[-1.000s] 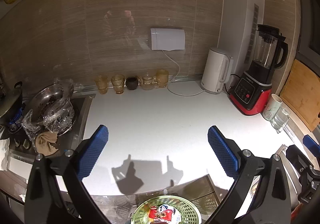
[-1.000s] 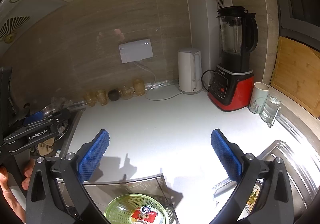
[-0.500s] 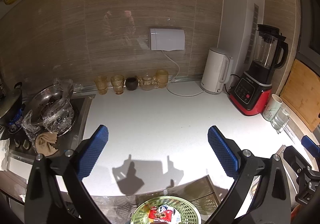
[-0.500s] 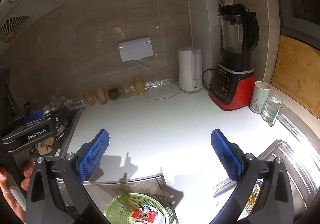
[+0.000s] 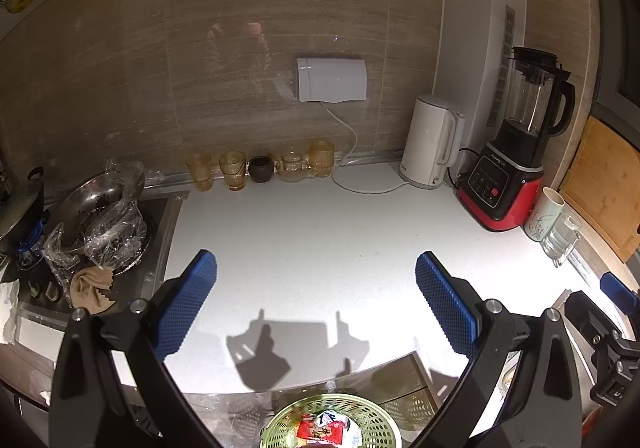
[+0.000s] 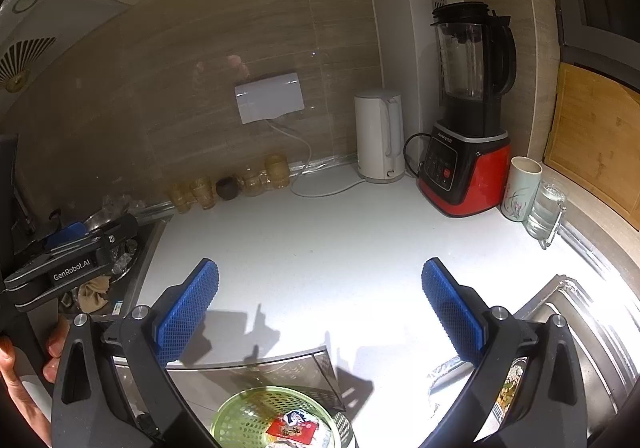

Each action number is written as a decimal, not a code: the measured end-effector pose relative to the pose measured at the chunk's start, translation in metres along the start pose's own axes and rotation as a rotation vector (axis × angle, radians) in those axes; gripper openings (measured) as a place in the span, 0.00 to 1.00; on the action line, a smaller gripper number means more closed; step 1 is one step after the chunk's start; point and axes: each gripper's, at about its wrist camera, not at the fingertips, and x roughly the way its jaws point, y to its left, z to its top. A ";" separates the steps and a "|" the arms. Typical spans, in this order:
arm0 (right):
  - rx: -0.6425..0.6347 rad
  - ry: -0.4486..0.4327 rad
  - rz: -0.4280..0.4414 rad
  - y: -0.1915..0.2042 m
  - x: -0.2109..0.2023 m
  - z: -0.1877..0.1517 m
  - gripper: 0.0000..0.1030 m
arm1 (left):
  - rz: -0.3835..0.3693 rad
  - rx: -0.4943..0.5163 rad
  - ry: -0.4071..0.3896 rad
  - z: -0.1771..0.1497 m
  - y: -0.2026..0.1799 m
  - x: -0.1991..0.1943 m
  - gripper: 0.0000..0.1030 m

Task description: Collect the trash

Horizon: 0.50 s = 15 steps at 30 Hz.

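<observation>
A green perforated basket [image 5: 372,428] sits below the white counter's front edge, with a red and white wrapper [image 5: 322,426] lying inside it. The same basket [image 6: 244,420] and wrapper [image 6: 294,428] show at the bottom of the right wrist view. My left gripper [image 5: 316,268] hangs open over the bare counter, nothing between its blue pads. My right gripper [image 6: 320,272] is open too and holds nothing. The left gripper's body [image 6: 68,264] appears at the left of the right wrist view, and the right gripper's body [image 5: 608,332] at the right of the left wrist view.
Crumpled clear plastic [image 5: 100,232] and a brown cloth [image 5: 90,290] lie on the stove at left. Amber glasses [image 5: 232,169], a white kettle [image 5: 432,141], a red blender [image 5: 508,171], a mug [image 6: 520,187] and a glass [image 6: 546,211] line the back and right. A sink [image 6: 580,328] lies right.
Almost nothing moves. Both views shift very slightly, and both grippers stay open over the counter.
</observation>
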 end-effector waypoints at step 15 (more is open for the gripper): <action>0.006 0.004 -0.001 0.001 -0.001 -0.001 0.98 | 0.000 0.013 -0.010 0.003 -0.002 -0.003 0.93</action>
